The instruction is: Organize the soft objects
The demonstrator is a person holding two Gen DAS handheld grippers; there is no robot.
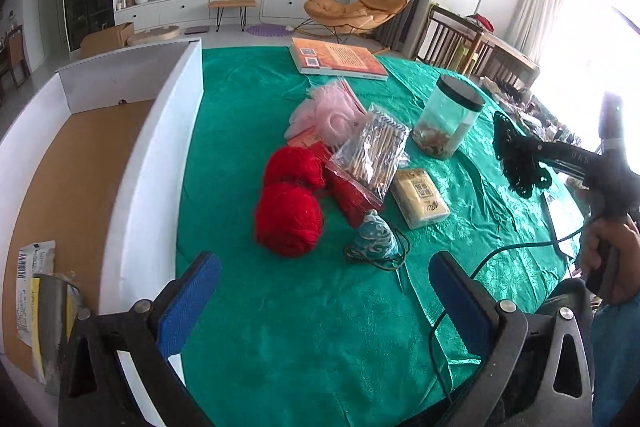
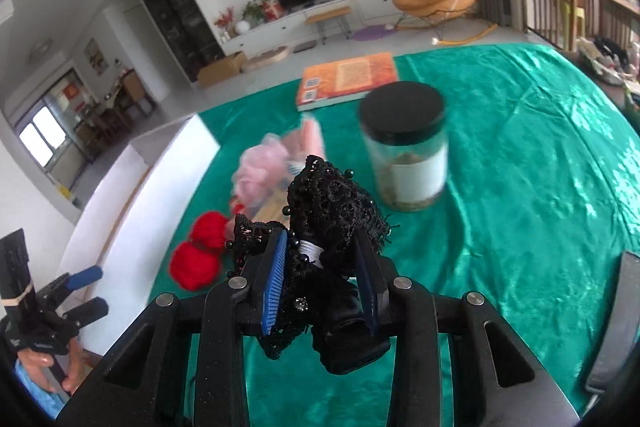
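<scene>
My right gripper [image 2: 324, 247] is shut on a black lace hair net [image 2: 332, 199] and holds it above the green tablecloth; it also shows in the left wrist view [image 1: 516, 155]. My left gripper [image 1: 324, 279] is open and empty, low over the cloth near the front edge. Ahead of it lie two red yarn balls [image 1: 290, 199], a small teal pouch [image 1: 374, 237], a pink mesh puff [image 1: 328, 111], a tissue pack [image 1: 420, 197] and a clear bag of sticks [image 1: 370, 155]. The yarn [image 2: 196, 259] and puff [image 2: 260, 175] also show in the right wrist view.
A white cardboard box [image 1: 160, 131] with a brown floor stands at the left, with a packet [image 1: 36, 291] inside. A black-lidded jar [image 1: 450, 115] and an orange book [image 1: 336, 59] sit further back. A black cable [image 1: 492, 255] crosses the cloth at the right.
</scene>
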